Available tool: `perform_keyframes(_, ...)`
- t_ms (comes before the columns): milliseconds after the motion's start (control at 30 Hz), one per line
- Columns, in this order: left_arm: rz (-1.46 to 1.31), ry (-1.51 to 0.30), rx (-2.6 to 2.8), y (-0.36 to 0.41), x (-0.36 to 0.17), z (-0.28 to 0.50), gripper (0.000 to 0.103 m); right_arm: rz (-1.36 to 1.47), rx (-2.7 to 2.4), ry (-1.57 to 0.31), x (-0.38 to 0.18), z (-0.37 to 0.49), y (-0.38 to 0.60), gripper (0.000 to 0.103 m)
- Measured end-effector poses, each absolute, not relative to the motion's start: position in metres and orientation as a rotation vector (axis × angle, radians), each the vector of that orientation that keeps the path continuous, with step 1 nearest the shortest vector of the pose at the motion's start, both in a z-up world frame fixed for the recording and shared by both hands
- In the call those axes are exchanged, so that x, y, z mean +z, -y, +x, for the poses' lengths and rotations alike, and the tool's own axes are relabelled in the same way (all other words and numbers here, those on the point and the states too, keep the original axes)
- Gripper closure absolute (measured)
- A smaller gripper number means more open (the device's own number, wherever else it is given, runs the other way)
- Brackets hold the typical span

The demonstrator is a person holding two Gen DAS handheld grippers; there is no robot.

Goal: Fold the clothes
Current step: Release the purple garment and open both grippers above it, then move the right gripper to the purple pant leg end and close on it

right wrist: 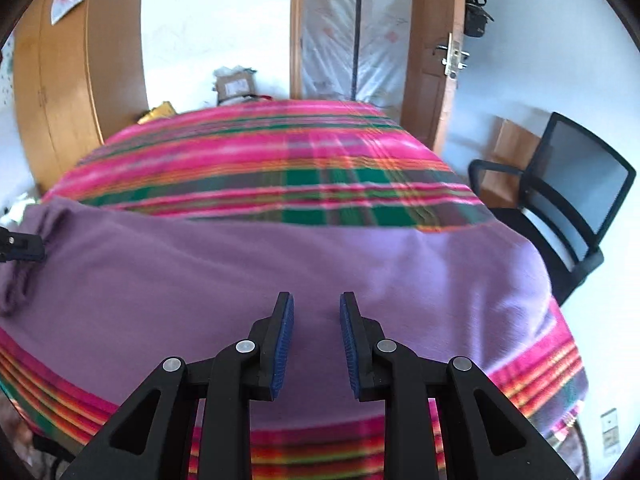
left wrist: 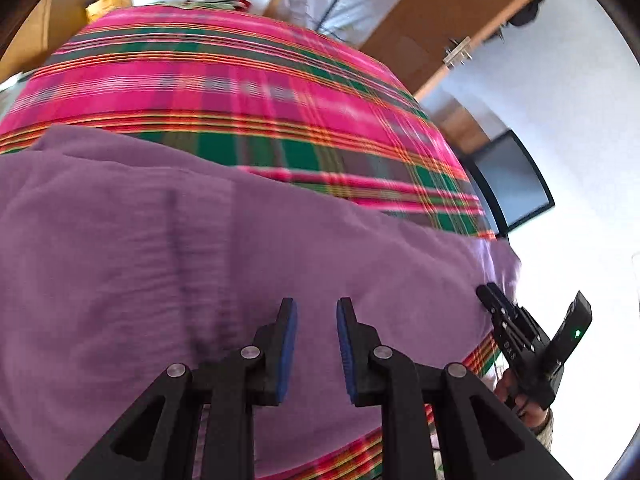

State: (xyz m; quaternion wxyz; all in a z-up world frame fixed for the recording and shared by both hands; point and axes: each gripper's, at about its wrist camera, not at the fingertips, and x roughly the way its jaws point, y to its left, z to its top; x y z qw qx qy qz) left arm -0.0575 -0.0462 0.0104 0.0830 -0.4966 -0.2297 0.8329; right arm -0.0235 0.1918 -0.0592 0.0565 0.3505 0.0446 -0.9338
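1. A purple garment [right wrist: 280, 264] lies spread flat across the near half of the surface, reaching almost to its near edge. Its cloth is plain and soft-looking, with shallow wrinkles on the left part in the left wrist view [left wrist: 200, 264].
2. At the garment's left end in the right wrist view, the cloth bunches into a rumpled fold.
3. The left gripper [left wrist: 316, 344] hovers over the garment with its blue-padded fingers [left wrist: 288, 344] parted and nothing between them.
4. The right gripper [right wrist: 316, 344] likewise stands over the purple cloth, fingers [right wrist: 283, 344] released and apart, gripping nothing. It also shows at the garment's right edge in the left wrist view [left wrist: 496, 300], with a hand [left wrist: 516, 392] behind it.
5. The surface is covered by a plaid cloth [right wrist: 260, 168] in pink, green, red and yellow stripes.
6. Beyond it are white walls, a wooden door [right wrist: 432, 60] with a metal handle, a plastic-covered doorway, and a cardboard box [right wrist: 236, 88].
7. A black mesh-backed chair [right wrist: 576, 184] stands to the right of the surface.
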Motion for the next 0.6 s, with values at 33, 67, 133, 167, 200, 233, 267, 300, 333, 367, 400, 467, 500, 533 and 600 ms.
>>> perform_keyframes(33, -1.485, 0.674, 2.476, 0.042, 0.009, -0.059, 0.082, 1.063, -2.845, -0.138, -0.061, -0.022, -0.199, 0.078)
perform_keyframes(67, -1.488, 0.678, 2.46, 0.038, 0.007, -0.061, 0.082, 1.065, -2.863, -0.151, -0.062, -0.023, -0.205, 0.078)
perform_keyframes(133, -1.503, 0.685, 2.439, 0.032, 0.003, -0.065, 0.082, 1.066, -2.9, -0.184, -0.064, -0.026, -0.217, 0.077)
perform_keyframes(167, -1.509, 0.684, 2.431, 0.028, 0.001, -0.066, 0.082, 1.067, -2.918, -0.184, -0.063, -0.024, -0.225, 0.077)
perform_keyframes(200, -1.515, 0.682, 2.424, 0.025, -0.001, -0.067, 0.082, 1.069, -2.937, -0.182, -0.063, -0.022, -0.234, 0.076)
perform_keyframes(233, -1.519, 0.68, 2.418, 0.022, -0.002, -0.069, 0.082, 1.073, -2.956, -0.173, -0.062, -0.021, -0.242, 0.075)
perform_keyframes(267, -1.512, 0.679, 2.418, 0.02, -0.002, -0.07, 0.081, 1.079, -2.976, -0.162, -0.062, -0.021, -0.25, 0.075)
perform_keyframes(300, -1.511, 0.676, 2.417, 0.018, -0.002, -0.071, 0.081, 1.084, -2.998, -0.161, -0.062, -0.02, -0.258, 0.075)
perform_keyframes(333, -1.508, 0.682, 2.418, 0.017, -0.003, -0.072, 0.08, 1.089, -3.021, -0.161, -0.062, -0.02, -0.265, 0.075)
perform_keyframes(367, -1.506, 0.688, 2.419, 0.017, -0.003, -0.073, 0.078, 1.094, -3.045, -0.161, -0.062, -0.019, -0.273, 0.075)
perform_keyframes(400, -1.505, 0.696, 2.419, 0.017, -0.002, -0.073, 0.077, 1.099, -3.068, -0.161, -0.062, -0.018, -0.28, 0.075)
perform_keyframes(467, -1.503, 0.709, 2.419, 0.017, -0.002, -0.074, 0.074, 1.097, -3.117, -0.155, -0.059, -0.014, -0.294, 0.075)
perform_keyframes(500, -1.504, 0.706, 2.423, 0.016, -0.001, -0.075, 0.074, 1.091, -3.139, -0.133, -0.056, -0.011, -0.301, 0.072)
perform_keyframes(533, -1.505, 0.705, 2.431, 0.015, -0.001, -0.075, 0.073, 1.085, -3.159, -0.106, -0.053, -0.009, -0.309, 0.072)
perform_keyframes(600, -1.506, 0.699, 2.437, 0.012, 0.0, -0.076, 0.073, 1.065, -3.158, -0.031, -0.048, -0.004, -0.322, 0.072)
